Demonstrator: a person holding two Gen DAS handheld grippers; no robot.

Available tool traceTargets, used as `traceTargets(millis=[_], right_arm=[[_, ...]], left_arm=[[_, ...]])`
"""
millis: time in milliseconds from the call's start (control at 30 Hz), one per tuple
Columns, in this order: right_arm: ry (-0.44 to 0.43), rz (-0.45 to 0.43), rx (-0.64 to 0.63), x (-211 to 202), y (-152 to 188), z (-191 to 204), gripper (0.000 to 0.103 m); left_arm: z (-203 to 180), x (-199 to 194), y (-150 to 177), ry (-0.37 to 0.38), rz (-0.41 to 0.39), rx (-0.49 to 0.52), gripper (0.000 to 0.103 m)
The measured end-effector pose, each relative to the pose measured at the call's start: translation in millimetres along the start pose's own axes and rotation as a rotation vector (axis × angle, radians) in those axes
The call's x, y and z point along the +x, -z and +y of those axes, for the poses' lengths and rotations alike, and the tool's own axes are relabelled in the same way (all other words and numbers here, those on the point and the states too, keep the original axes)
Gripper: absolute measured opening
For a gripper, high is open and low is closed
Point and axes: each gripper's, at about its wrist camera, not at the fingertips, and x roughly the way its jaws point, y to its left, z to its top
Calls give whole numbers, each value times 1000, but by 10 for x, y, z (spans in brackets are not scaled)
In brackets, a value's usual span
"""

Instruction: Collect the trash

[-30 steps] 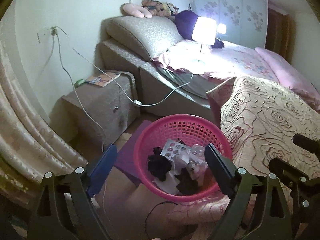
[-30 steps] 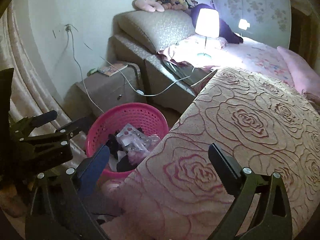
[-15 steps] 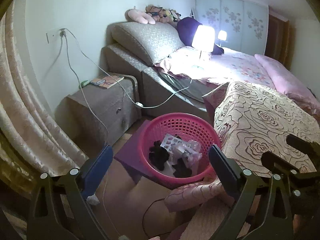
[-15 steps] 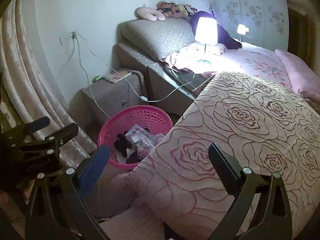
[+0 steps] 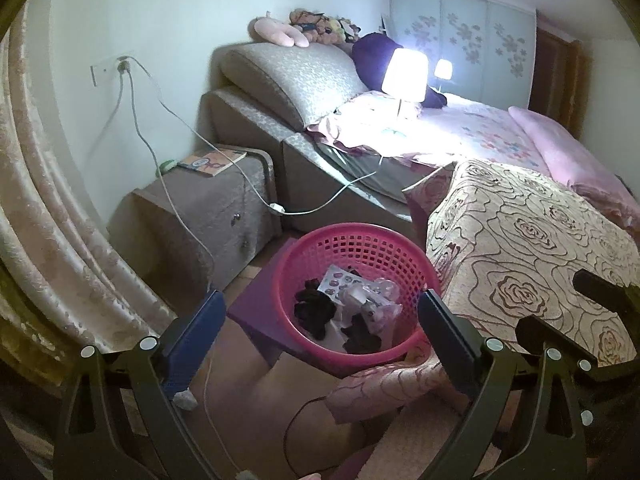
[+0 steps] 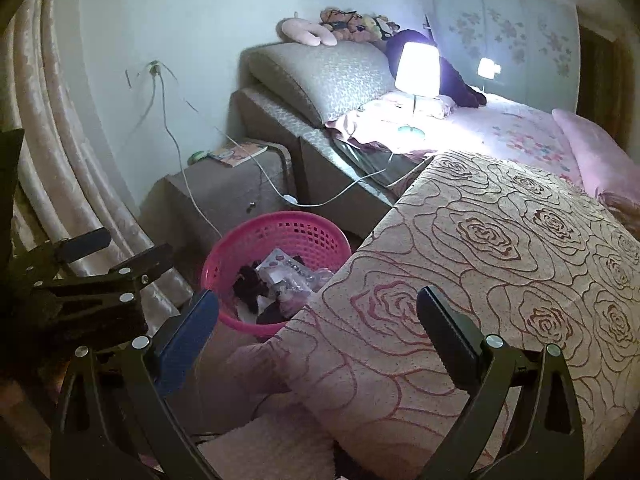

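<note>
Left tongs [image 5: 320, 316] and right tongs [image 6: 318, 312] both spread wide, nothing gripped. Left view frames the trash [image 5: 348, 306] inside the pink basket [image 5: 360, 240] w/ bare floor [image 5: 248, 412] beside; right view is mostly quilt [image 6: 480, 260], its edge hiding the basket's near rim.

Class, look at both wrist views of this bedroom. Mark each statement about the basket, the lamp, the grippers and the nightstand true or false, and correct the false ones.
1. The pink basket is empty. False: it holds wrappers and dark scraps.
2. The lamp on the bed is lit. True.
3. The left gripper grips a wrapper. False: its jaws are open with nothing between them.
4. A book lies on the nightstand. True.
5. The right gripper is open. True.
6. The basket stands on the bed. False: it stands on the floor beside it.
</note>
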Motion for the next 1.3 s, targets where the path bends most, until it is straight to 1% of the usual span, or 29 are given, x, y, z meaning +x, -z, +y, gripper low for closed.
traceTargets(millis=[233, 333, 467, 667, 867, 1300], right_arm=[[-1, 2, -4, 1, -21, -9, 96], [2, -3, -12, -23, -81, -44, 96], [-2, -11, -43, -73, -147, -76, 96], [16, -18, -96, -145, -142, -100, 96], [6, -9, -38, -123, -105, -114, 96], [4, 0, 0, -95, -60, -122, 96]], left_arm=[[-31, -5, 1, -15, -1, 12, 93], [-27, -12, -1, -17, -6, 10, 93], [-7, -41, -32, -21, -12, 4, 93], [22, -79, -59, -19, -15, -5, 93], [-15, -107, -56, -19, -21, 7, 93], [-69, -108, -37, -18, -25, 23, 93]])
